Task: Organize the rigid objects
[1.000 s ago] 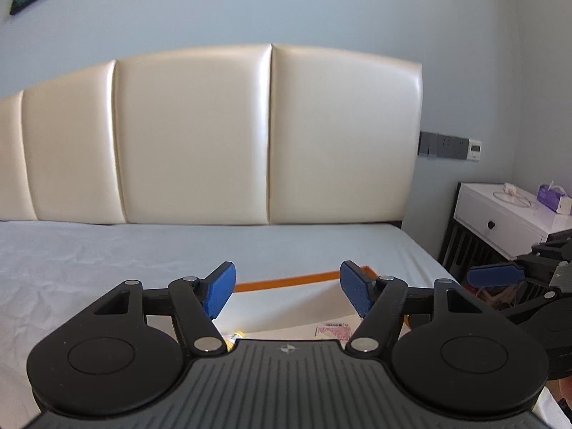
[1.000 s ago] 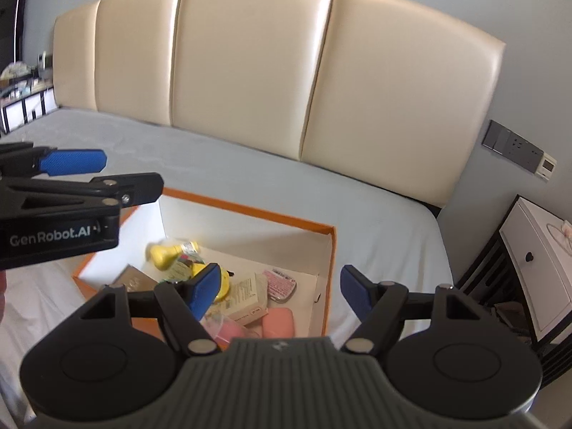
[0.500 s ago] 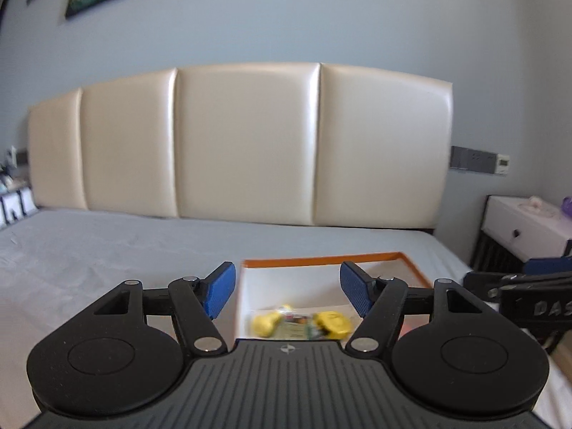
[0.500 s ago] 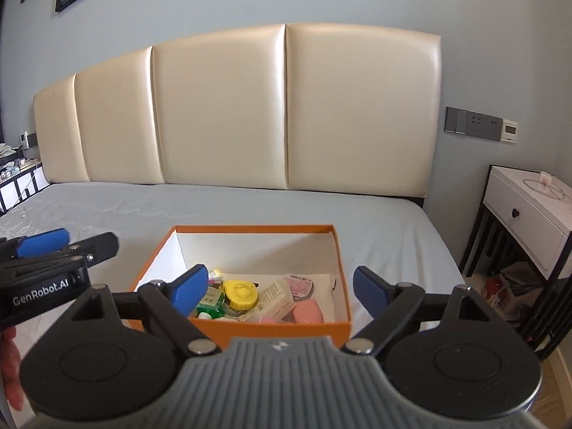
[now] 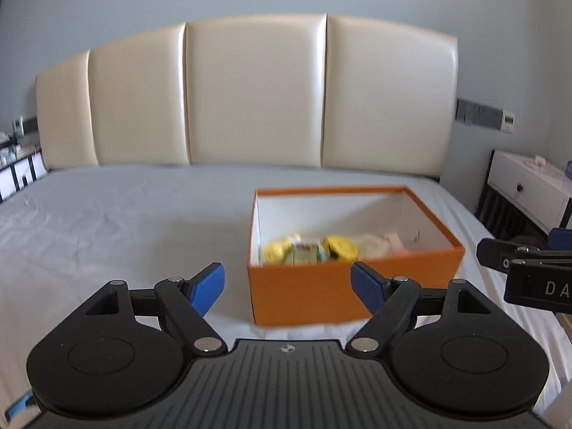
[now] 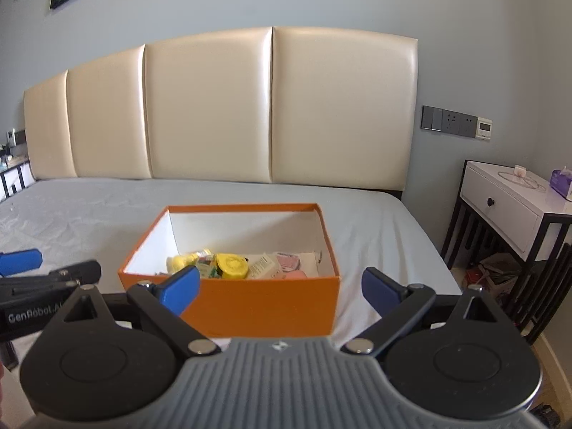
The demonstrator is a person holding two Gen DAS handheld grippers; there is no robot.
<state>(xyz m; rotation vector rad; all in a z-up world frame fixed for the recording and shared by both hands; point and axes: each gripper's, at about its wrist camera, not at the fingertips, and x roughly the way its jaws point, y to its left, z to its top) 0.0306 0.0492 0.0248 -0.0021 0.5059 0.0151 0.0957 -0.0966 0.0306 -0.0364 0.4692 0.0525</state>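
An orange box (image 6: 250,304) (image 5: 304,296) with white inner walls stands on the grey bed. Inside lie several small items: a yellow round case (image 6: 233,265) (image 5: 341,246), a yellow bottle (image 6: 182,261), a pink phone (image 6: 287,261) and a small white carton (image 6: 264,264). My right gripper (image 6: 280,287) hovers in front of the box; its jaws are opening with nothing between them. My left gripper (image 5: 287,287) hangs before the box's left front corner, its jaws also opening, empty. Each gripper shows at the edge of the other's view.
A cream padded headboard (image 6: 271,107) backs the bed (image 6: 89,207). A white bedside table (image 6: 514,207) on a black frame stands to the right, with clutter on the floor beneath it. Wall switches (image 6: 454,125) sit right of the headboard.
Both grippers have drawn back from the box, so it now shows whole and farther off. Both pairs of jaws have spread wider. The box's contents have not moved.
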